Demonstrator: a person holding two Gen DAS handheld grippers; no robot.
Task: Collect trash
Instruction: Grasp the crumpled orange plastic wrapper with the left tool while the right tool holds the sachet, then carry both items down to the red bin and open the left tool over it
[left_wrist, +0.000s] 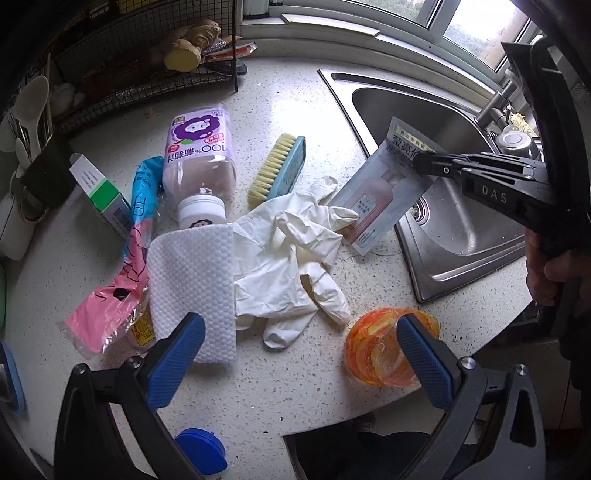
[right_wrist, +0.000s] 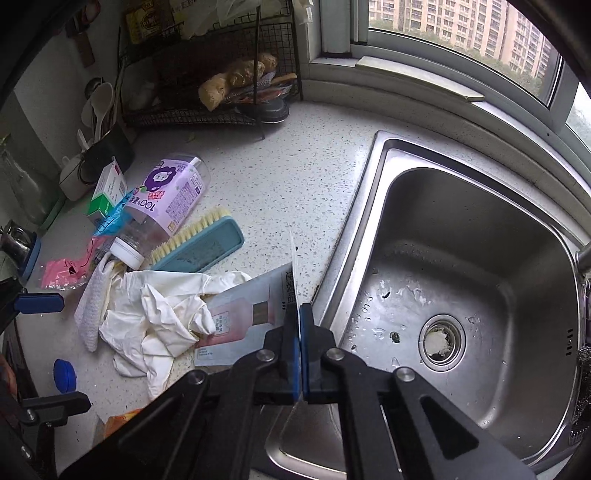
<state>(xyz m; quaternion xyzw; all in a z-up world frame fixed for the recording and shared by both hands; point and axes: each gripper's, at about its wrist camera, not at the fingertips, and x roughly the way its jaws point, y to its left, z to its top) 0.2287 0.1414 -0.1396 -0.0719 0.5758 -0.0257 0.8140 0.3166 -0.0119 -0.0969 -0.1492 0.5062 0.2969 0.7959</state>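
The right gripper (right_wrist: 299, 314) has its blue pads pressed together on the top edge of a pale refill pouch (left_wrist: 384, 192) — the pouch hangs tilted at the rim of the steel sink (right_wrist: 369, 206), its lower corner touching the white gloves (left_wrist: 284, 251) heaped on the speckled counter (left_wrist: 295, 387). The left gripper (left_wrist: 299, 350) holds nothing, its fingers spread wide, low over the counter. Its right pad is just in front of an orange plastic cup (left_wrist: 373, 347); its left pad overlaps a white paper towel (left_wrist: 192, 288). Beyond lie a pink-and-blue wrapper (left_wrist: 122, 288), a toppled juice bottle (left_wrist: 199, 162), a green-and-white box (left_wrist: 99, 192) and a scrub brush (left_wrist: 277, 166) — all clustered together.
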